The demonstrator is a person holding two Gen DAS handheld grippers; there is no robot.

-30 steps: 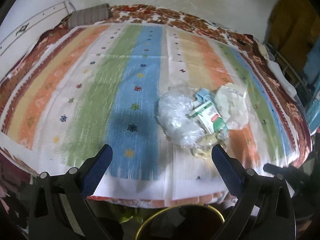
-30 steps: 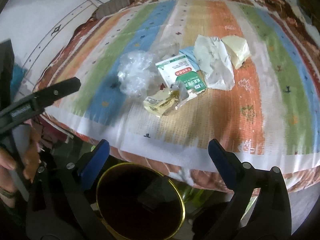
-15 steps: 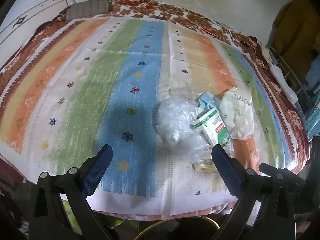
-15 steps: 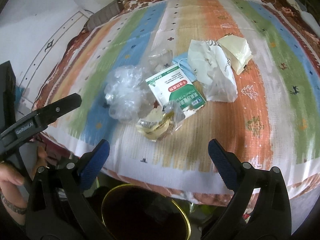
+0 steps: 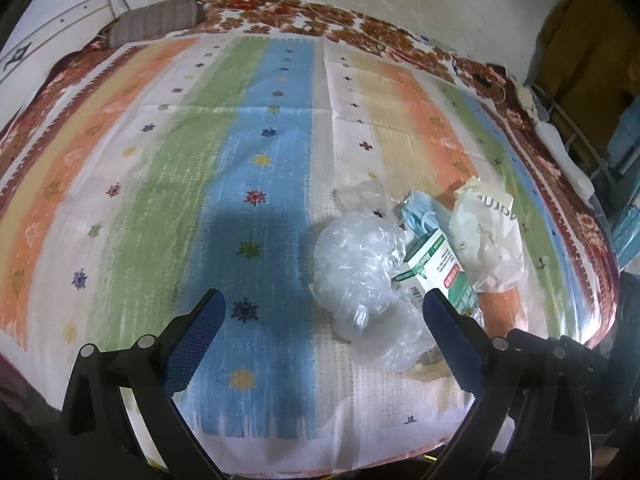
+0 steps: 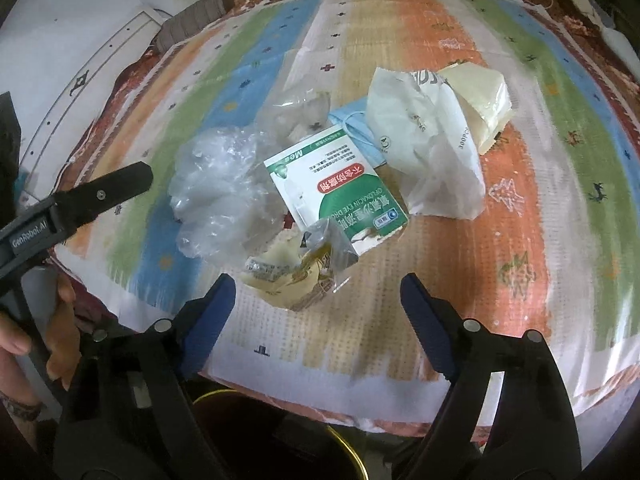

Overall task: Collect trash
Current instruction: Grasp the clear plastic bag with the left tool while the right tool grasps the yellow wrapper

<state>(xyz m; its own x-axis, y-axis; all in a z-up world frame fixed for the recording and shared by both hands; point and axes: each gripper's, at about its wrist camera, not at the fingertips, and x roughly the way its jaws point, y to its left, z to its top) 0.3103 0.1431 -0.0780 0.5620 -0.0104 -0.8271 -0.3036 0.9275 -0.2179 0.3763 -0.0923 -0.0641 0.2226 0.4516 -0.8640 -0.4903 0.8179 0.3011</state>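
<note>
A heap of trash lies on the striped bedspread (image 6: 520,240): a crumpled clear plastic bag (image 6: 218,190), a green and white carton (image 6: 340,184), a yellowish clear wrapper (image 6: 296,272), a blue face mask (image 6: 352,124), a white paper bag (image 6: 432,148) and a cream packet (image 6: 480,104). My right gripper (image 6: 318,300) hangs just short of the yellowish wrapper, its jaws closing with nothing between them. My left gripper (image 5: 324,320) stands open over the blue stripe, the plastic bag (image 5: 356,264) and carton (image 5: 436,264) by its right finger.
A dark bin with a gold rim (image 6: 280,432) stands below the bed's near edge, under my right gripper. A grey pillow (image 5: 156,20) lies at the far left corner. A hand (image 6: 24,328) holds the left gripper's handle at the left of the right wrist view.
Both grippers have moved forward and down toward the trash heap, which looms larger. The right jaws have narrowed. The bin has slid mostly out of the left wrist view.
</note>
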